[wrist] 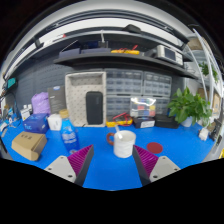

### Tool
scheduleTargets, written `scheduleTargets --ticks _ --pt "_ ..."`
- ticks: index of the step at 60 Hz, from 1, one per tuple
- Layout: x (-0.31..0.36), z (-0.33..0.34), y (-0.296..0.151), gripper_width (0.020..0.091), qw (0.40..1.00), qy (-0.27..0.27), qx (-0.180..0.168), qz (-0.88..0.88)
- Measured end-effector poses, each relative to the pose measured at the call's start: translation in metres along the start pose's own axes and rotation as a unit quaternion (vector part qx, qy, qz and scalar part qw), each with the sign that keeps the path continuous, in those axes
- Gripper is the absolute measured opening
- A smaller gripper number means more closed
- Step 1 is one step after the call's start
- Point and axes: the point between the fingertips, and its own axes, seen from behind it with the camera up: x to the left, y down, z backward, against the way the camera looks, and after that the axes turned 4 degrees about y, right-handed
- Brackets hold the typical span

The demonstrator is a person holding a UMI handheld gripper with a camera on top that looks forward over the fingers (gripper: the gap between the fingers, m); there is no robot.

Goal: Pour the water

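I am seeing only the tips of my gripper (pixel 113 160); the fingers (pixel 72 163) are running out of view below, so I am not seeing their roots or the hand holding them; the white cup (pixel 124 144) is standing beyond them, and its inside is hiding from me, so I cannot tell whether it holds water; the water bottle (pixel 69 137) label is staying too small to read; items on the shelf (pixel 120 58) are blurring together.

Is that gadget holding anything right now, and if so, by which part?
Nothing is held. The hand-held gripper is open, its fingers empty. A white cup stands on the blue table just ahead of them, untouched; a water bottle stands further off.
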Motion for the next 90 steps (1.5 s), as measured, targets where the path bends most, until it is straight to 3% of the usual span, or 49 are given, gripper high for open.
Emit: scheduleTargets --ticks 6,9,13,39,43,49,53,60,62,63,76,90 --pt "0.047 0.003 0.021 0.0809 0.999 -0.027 0.017 0.011" --pt "0.12 0.004 0.036 0.0809 0.999 -0.027 0.021 0.015" --pt "0.148 -0.005 0.042 0.0808 0.999 -0.03 0.02 0.019" --pt "0.206 -0.088 0.023 0.0802 0.999 -0.028 -0.018 0.033" --pt "0.215 -0.095 0.021 0.0777 0.998 -0.041 -0.034 0.037" --pt "0.216 -0.102 0.016 0.0685 0.996 -0.04 -0.062 0.048" --pt "0.21 -0.104 0.015 0.0534 0.996 -0.037 -0.072 0.044" --pt "0.21 -0.1 0.015 0.0463 0.995 -0.055 -0.085 0.027" --pt "0.212 -0.099 0.015 0.047 0.993 -0.063 -0.089 0.035" --pt "0.215 -0.099 0.015 0.0419 0.993 -0.064 -0.091 0.037" --pt "0.211 -0.106 0.012 0.039 0.993 -0.079 -0.086 0.012" --pt "0.188 -0.107 0.0 0.0389 0.983 -0.105 -0.029 -0.149"
